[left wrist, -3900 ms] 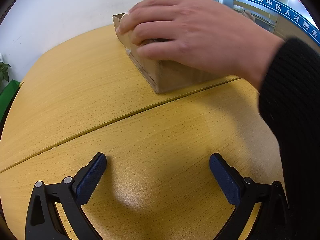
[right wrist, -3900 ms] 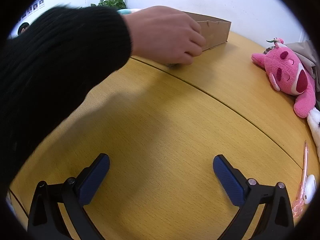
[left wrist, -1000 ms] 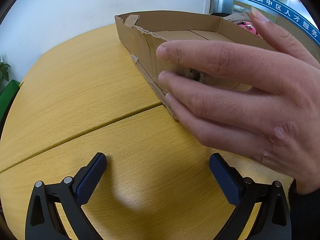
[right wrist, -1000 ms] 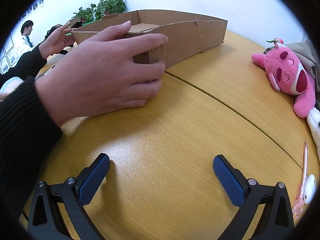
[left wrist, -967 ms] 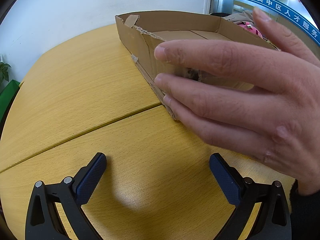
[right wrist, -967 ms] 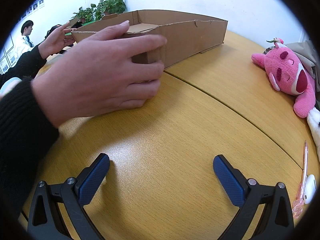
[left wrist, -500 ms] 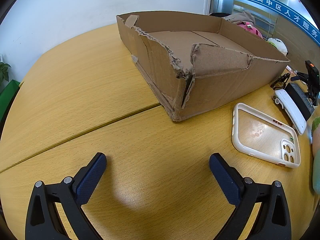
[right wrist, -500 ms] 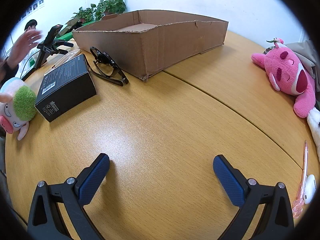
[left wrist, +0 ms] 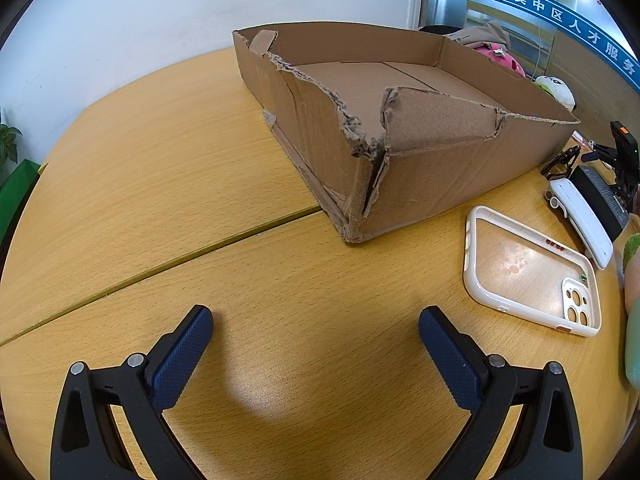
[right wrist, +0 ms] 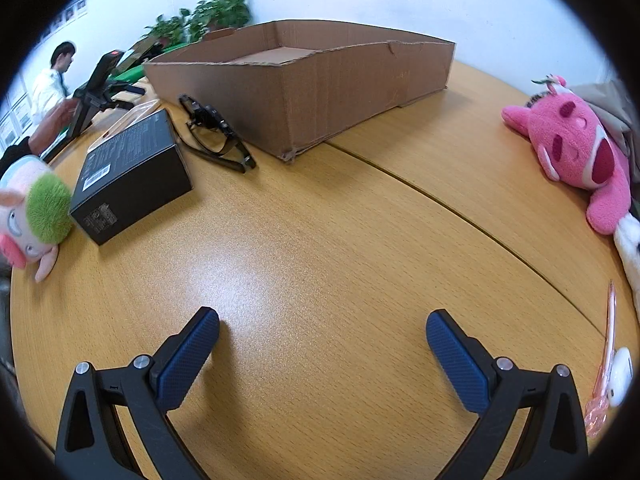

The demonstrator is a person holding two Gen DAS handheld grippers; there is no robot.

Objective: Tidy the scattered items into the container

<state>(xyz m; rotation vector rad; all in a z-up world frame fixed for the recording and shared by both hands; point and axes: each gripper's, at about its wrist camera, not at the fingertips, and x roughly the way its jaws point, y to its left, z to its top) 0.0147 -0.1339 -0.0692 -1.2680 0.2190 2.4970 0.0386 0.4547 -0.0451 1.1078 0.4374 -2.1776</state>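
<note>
An empty torn cardboard box (left wrist: 432,172) stands on the wooden table; it also shows in the right wrist view (right wrist: 344,80). A white phone case (left wrist: 528,272) and a white flat item (left wrist: 580,216) lie right of it. In the right wrist view a black box (right wrist: 132,176), black glasses (right wrist: 216,132), a green-and-pink plush (right wrist: 32,216), a pink plush (right wrist: 576,148) and a pink pen (right wrist: 604,356) lie around. My left gripper (left wrist: 316,344) and right gripper (right wrist: 322,344) are open and empty, low over bare table.
A phone on a black stand (left wrist: 624,152) is at the table's far side, also in the right wrist view (right wrist: 100,80). A person's hand (right wrist: 52,124) is near it. Plants (right wrist: 216,12) and a seated man (right wrist: 52,76) are behind.
The person's hand that covered the box has drawn away, uncovering the box and the items around it. The right view has shifted slightly. Both grippers stay open.
</note>
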